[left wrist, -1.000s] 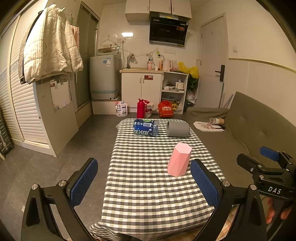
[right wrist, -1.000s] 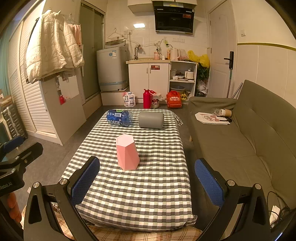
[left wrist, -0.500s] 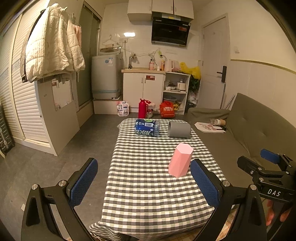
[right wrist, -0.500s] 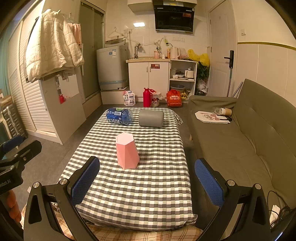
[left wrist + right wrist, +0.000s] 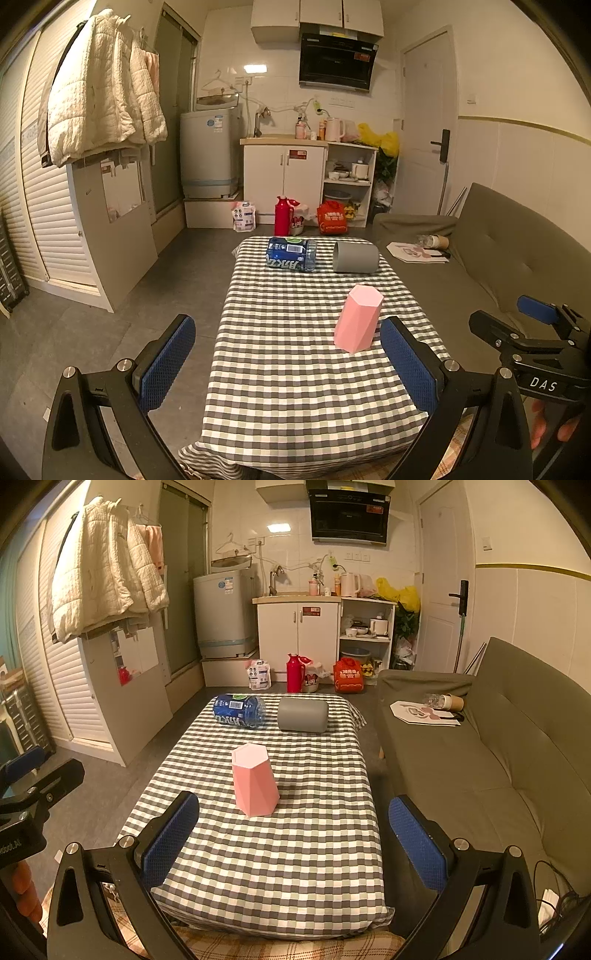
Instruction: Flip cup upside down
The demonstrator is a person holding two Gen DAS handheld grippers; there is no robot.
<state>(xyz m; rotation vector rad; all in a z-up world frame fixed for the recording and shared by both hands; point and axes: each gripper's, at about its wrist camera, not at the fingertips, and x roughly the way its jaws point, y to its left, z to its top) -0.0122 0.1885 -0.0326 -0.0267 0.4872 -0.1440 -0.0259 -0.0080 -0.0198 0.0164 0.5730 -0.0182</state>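
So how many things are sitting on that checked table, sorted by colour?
Pink: 1, the pink cup
Blue: 1, the blue bottle, lying on its side
Grey: 1, the grey cup, lying on its side
Total: 3

Left gripper (image 5: pixel 288 363) held low at the near end of the table (image 5: pixel 295 398), blue-padded fingers (image 5: pixel 168 360) spread wide with nothing between them. Ahead and toward the right finger, pink faceted cup (image 5: pixel 357 322) standing mouth-down on the checked cloth, closed base up, just beyond the right pad, apart from it. Farther ahead, at the table's far end, blue bottle (image 5: pixel 291 254) lying on its side, grey cylinder (image 5: pixel 355 256) on its side just right of it. Off to the right, the right gripper (image 5: pixel 532 332) over the sofa (image 5: pixel 498 251), one blue pad showing.
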